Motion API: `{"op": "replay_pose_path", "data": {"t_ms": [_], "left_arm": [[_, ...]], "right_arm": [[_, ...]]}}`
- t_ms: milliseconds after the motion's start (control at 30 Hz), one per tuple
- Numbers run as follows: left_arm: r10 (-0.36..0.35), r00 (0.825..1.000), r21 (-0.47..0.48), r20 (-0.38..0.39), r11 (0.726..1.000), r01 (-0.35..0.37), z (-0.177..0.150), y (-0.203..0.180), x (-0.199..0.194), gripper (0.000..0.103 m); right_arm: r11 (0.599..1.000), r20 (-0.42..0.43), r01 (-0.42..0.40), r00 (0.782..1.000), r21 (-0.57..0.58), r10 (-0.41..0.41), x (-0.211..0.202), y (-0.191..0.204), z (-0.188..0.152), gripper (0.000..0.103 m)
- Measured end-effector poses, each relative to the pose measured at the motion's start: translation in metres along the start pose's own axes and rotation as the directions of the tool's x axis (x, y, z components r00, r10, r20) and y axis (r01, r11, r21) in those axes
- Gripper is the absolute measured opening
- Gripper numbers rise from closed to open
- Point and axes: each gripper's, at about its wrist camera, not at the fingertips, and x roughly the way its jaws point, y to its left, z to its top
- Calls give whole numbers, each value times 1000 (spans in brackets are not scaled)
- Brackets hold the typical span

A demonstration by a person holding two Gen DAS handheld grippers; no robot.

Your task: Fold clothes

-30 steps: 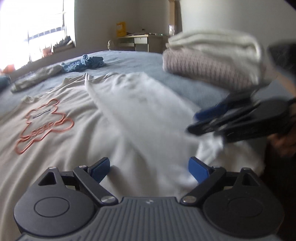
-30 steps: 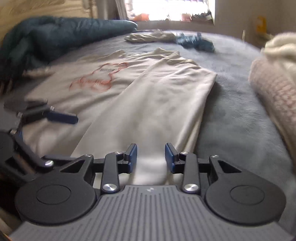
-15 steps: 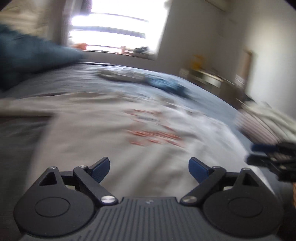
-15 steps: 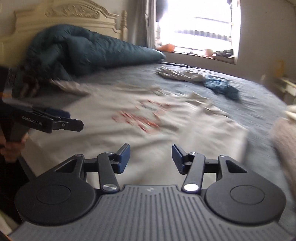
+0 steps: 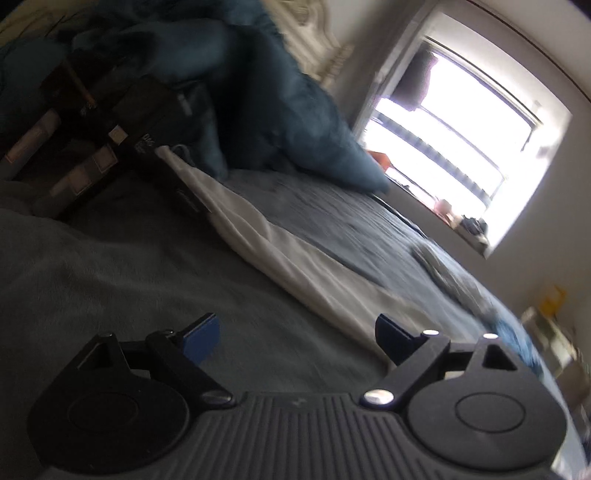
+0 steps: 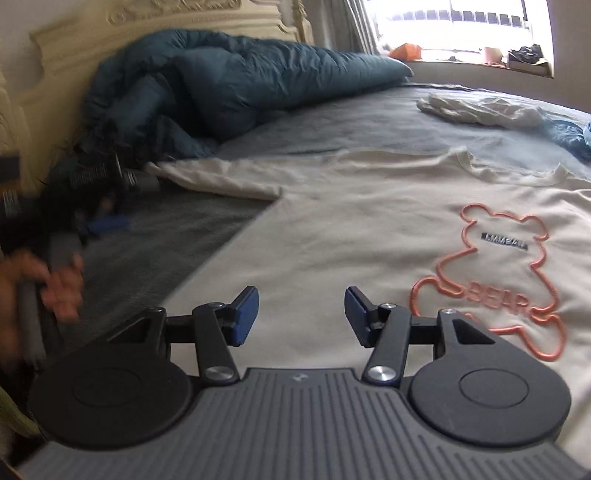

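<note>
A dark teal duvet [image 6: 229, 74] is heaped at the headboard [image 6: 147, 22], at about 11 o'clock from the right gripper [image 6: 301, 314]. Two crumpled garments, one pale [image 6: 476, 109] and one blue [image 6: 569, 133], lie near the window at 1 o'clock. The cream sweatshirt [image 6: 351, 229] with an orange bear outline lies flat on the grey bed [image 6: 332, 118], directly under and ahead of the right gripper, whose jaws are apart and hold nothing. Its sleeve [image 5: 266, 236] stretches toward 11 o'clock. The left gripper [image 5: 295, 339] hangs wide open over bare bedcover, the sleeve just at its 1 o'clock side.
</note>
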Motion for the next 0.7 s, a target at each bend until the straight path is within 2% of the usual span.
{"op": "replay_pose_path", "data": {"t_ms": [67,267,400,500,567,600,633,667,700], "left_arm": [[28,1000,-36,3,999,-28,14,8,25,91],[121,991,-150,-60,980,-128,47,26,90,88],[123,987,-166,-99,976,-138,53,28,117,88],[146,986,-151,-85,976,-157,51,23,127,88],[176,982,-127,-63,975,-183,50,17,130,79],[198,978,-114,-61,972,-204,49,14,132,61],[214,975,-103,-66,970,-220,48,11,135,39],[229,971,-91,-72,968,-235,48,8,137,30],[230,971,-63,-59,970,-234,47,2,136,15]], "right_arm": [[1000,-26,15,1000,16,-15,10,-1,-8,51],[1000,20,-8,1000,12,8,7,-6,-23,53],[997,40,-44,998,57,42,8,-15,-26,56],[996,45,-58,998,74,55,10,-17,-25,58],[996,45,-61,997,71,58,12,-17,-25,59],[996,46,-62,997,69,59,13,-17,-25,60],[996,47,-63,997,67,60,13,-17,-25,60],[996,48,-64,997,67,61,13,-17,-25,60],[996,48,-65,997,67,62,14,-17,-25,61]]}}
